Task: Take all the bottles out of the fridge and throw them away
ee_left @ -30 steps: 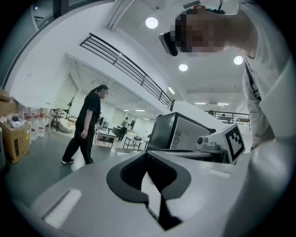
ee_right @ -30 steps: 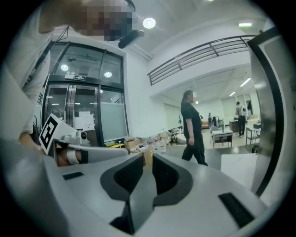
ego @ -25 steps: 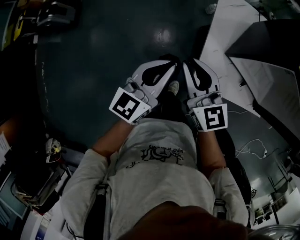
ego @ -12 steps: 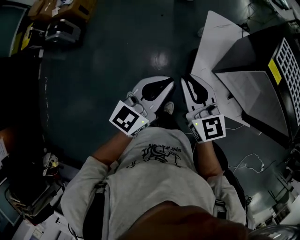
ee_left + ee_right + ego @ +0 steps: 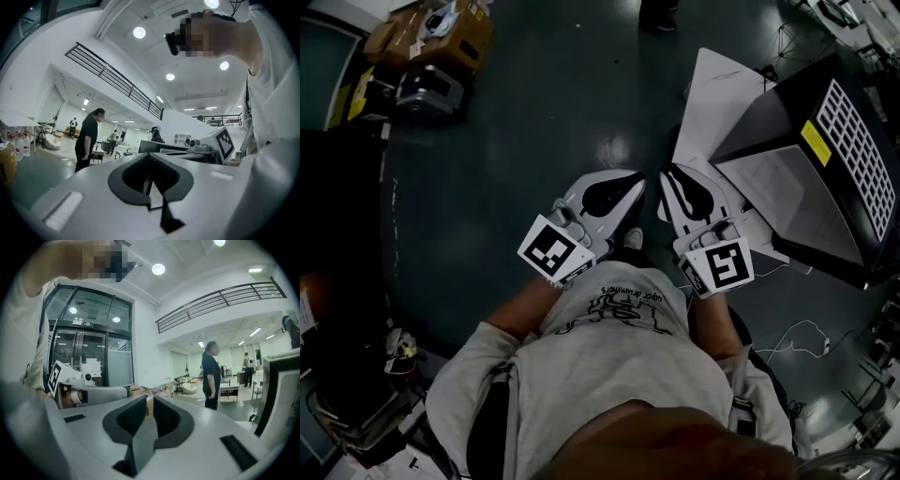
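Note:
No fridge and no bottle from it shows in any view. In the head view both grippers are held close to my chest, side by side above the dark floor. My left gripper [image 5: 637, 178] [image 5: 150, 157] has its jaws together, nothing between them. On my right gripper [image 5: 665, 179] [image 5: 149, 401] a narrow gap stays between the pads, and nothing is in it. Each gripper view shows the other gripper's marker cube off to the side.
A black cabinet [image 5: 825, 159] with a white grid and a yellow label stands at the right, with a white panel [image 5: 722, 94] beside it. Cardboard boxes [image 5: 441, 28] lie at the far left. A person in black [image 5: 89, 138] [image 5: 211, 376] stands ahead. Several white bottles [image 5: 18, 143] stand far off.
The head view has swung forward, so the black cabinet and the boxes have come further into view. Both grippers stay together in front of my chest.

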A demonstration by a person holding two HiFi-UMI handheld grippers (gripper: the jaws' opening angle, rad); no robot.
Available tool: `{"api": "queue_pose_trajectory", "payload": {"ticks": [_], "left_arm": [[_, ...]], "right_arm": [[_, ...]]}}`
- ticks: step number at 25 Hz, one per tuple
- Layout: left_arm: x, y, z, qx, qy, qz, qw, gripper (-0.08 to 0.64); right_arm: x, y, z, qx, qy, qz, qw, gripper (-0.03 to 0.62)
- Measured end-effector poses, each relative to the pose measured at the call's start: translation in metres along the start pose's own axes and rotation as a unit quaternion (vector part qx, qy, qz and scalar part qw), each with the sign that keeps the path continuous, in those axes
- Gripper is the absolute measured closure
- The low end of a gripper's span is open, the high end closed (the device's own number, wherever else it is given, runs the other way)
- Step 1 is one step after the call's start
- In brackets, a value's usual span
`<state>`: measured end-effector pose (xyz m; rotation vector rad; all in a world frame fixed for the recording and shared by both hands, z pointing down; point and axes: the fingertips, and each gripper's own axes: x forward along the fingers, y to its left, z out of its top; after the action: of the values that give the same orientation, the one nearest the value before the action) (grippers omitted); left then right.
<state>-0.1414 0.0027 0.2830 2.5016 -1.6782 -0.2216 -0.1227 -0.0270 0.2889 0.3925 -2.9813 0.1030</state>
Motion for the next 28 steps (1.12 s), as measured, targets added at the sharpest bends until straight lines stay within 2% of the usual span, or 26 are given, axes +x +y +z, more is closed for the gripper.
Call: {"api": "queue_pose_trajectory", "payload": {"ticks": [4,11,22,28], "left_arm": [[0.001,-0.009,0.012,0.003,-0.005,-0.012,0.9999,0.551],[0.004,-0.028,0.027,0.005,-0.013,-0.037,0.9992,0.551],[0.001,-0.041,0.040,0.002,-0.014,-0.059,0.9981,0.551],[0.002,-0.046,0.047,0.004,-0.019,-0.065,0.9977,0.552]], "right_arm": [[-0.009,0.004,0.014,0.006,-0.004,0.001,1.000,0.543],[-0.023,0.010,0.037,-0.015,-0.012,0.010,1.000,0.545],[-0.042,0.021,0.048,-0.007,-0.015,0.009,1.000,0.549],[-0.046,0.022,0.056,-0.019,-0.025,-0.002,1.000,0.580]]}}
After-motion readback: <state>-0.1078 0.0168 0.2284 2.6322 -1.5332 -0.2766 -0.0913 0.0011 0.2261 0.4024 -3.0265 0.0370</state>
